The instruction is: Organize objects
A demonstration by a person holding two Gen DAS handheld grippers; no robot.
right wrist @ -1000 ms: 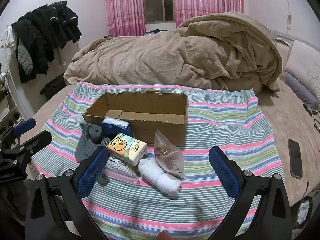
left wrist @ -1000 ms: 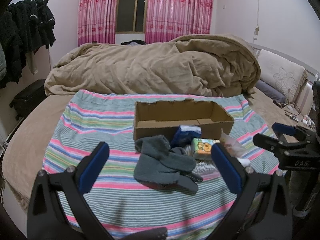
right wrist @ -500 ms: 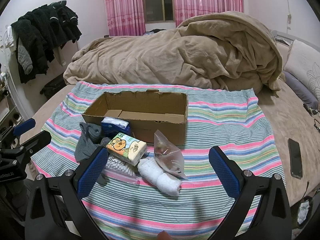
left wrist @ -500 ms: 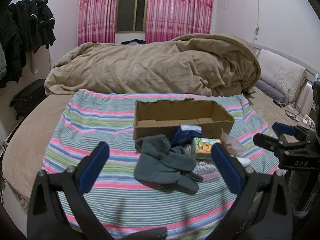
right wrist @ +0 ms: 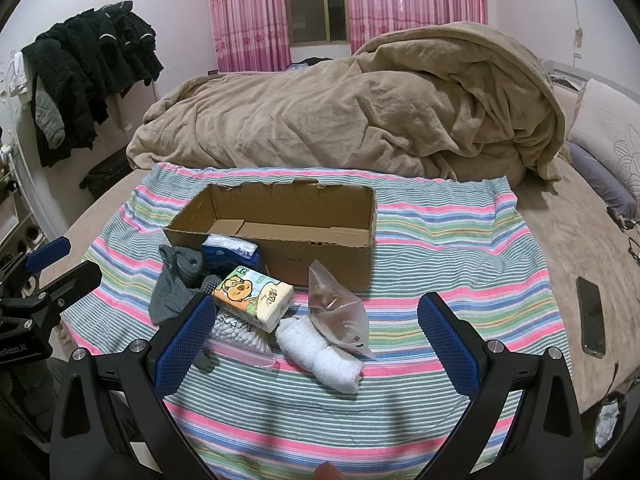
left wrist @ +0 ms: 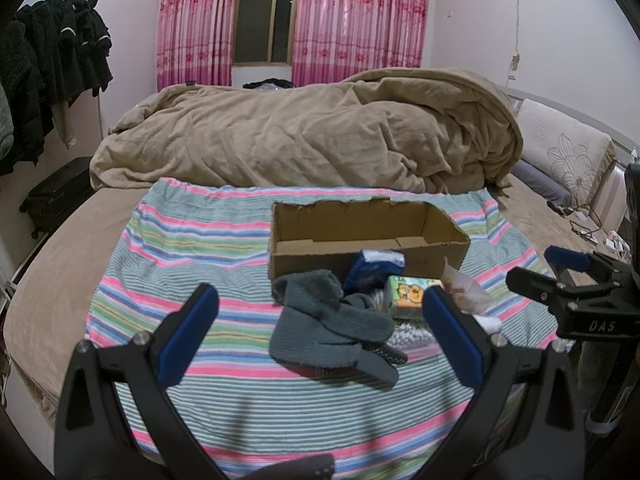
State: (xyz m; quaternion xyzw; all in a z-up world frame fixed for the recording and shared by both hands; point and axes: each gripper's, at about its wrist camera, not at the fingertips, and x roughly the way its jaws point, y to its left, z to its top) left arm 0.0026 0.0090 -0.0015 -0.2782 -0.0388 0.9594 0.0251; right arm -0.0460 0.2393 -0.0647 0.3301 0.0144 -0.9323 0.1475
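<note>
Left tool (left wrist: 320, 320) and right tool (right wrist: 314, 322): both spread wide, nothing between the fingers, above the near edge of the striped sheet (right wrist: 440, 240) on the bed. Next: white towel roll (right wrist: 320, 350), clear bag (right wrist: 340, 316), cotton swabs (right wrist: 236, 330), tissue pack (right wrist: 254, 296), grey socks (left wrist: 320, 328), blue pack (right wrist: 230, 252), clustered against the front of the cardboard box (right wrist: 280, 216). Beyond: tan duvet (right wrist: 360, 112).
</note>
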